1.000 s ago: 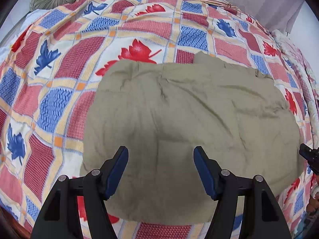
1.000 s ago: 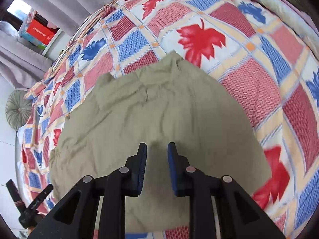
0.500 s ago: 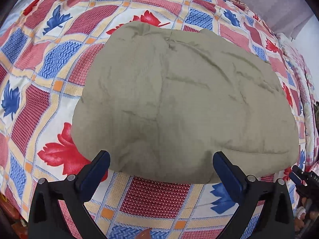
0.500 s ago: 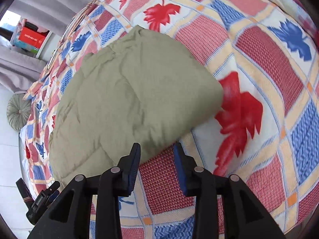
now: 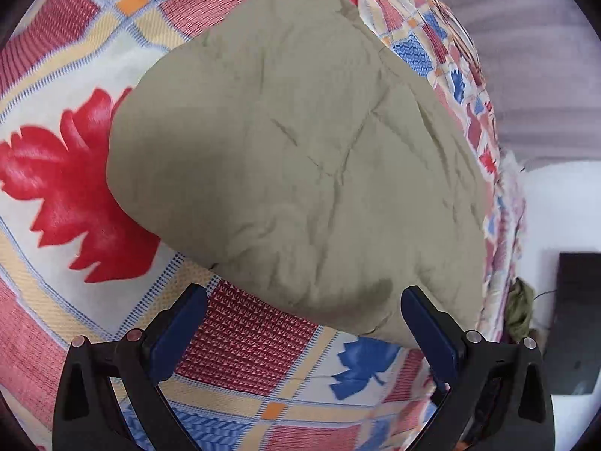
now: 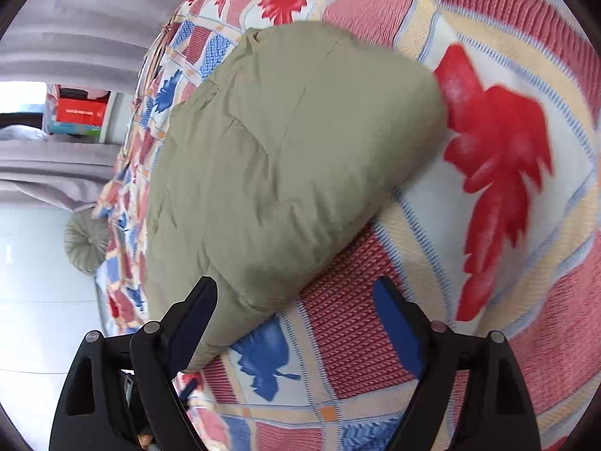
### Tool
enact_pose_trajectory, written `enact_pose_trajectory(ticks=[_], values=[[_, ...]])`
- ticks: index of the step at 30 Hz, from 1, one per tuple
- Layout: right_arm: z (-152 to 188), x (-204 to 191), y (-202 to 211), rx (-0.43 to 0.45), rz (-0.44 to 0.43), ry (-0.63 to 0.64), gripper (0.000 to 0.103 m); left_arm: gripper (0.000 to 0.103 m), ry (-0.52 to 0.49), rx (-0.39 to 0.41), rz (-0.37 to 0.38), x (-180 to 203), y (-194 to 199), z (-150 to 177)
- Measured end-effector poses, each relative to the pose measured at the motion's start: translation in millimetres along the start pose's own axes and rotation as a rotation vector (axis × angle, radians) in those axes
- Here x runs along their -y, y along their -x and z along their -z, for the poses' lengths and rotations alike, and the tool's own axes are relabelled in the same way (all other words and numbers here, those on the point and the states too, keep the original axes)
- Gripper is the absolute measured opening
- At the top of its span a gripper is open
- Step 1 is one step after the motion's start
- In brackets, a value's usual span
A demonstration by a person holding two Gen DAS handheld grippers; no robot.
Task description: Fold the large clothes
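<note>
Left gripper (image 5: pixel 303 314): matte black plastic frame, two forked arms with cut-out slots, round silver screw heads at the pivots. Fingers (image 5: pixel 180 332) faced with dark blue rectangular pads, flat and smooth. Right gripper (image 6: pixel 296 314): same build, black arms, silver screws, blue pads (image 6: pixel 398 329). Bit of skin tone shows low between its left arm members; too small to identify.
</note>
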State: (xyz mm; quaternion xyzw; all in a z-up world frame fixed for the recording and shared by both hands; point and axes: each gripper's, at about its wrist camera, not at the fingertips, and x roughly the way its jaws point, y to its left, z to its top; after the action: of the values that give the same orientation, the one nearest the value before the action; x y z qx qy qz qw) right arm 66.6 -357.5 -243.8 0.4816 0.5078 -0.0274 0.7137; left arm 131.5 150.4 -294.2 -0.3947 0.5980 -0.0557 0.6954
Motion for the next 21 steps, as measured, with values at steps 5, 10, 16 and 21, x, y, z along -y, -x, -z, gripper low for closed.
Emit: enact_pose_trajectory(ticks=[5, 10, 16, 21], values=[[-0.9, 16.4, -21.0, -0.033, -0.082, -0.106, 0.087, 0.103, 0.034, 0.042, 0.047, -10.8, -10.1, -11.7], [-12.2, 23.9, -42.7, -0.038, -0.189, -0.186, 0.087, 0.103, 0.039, 0.089, 0.056, -8.0, -19.5, -36.1], [-29.0, 11.1, -74.3, -0.034, -0.281, -0.236, 0.088, 0.098, 0.091, 0.127, 0.044, 0.8, -35.5, -51.2], [-32.3, 7.6, -89.2, -0.025, -0.285, -0.305, 0.084, 0.032, 0.021, 0.139, 0.027, 14.9, -26.7, -53.7]])
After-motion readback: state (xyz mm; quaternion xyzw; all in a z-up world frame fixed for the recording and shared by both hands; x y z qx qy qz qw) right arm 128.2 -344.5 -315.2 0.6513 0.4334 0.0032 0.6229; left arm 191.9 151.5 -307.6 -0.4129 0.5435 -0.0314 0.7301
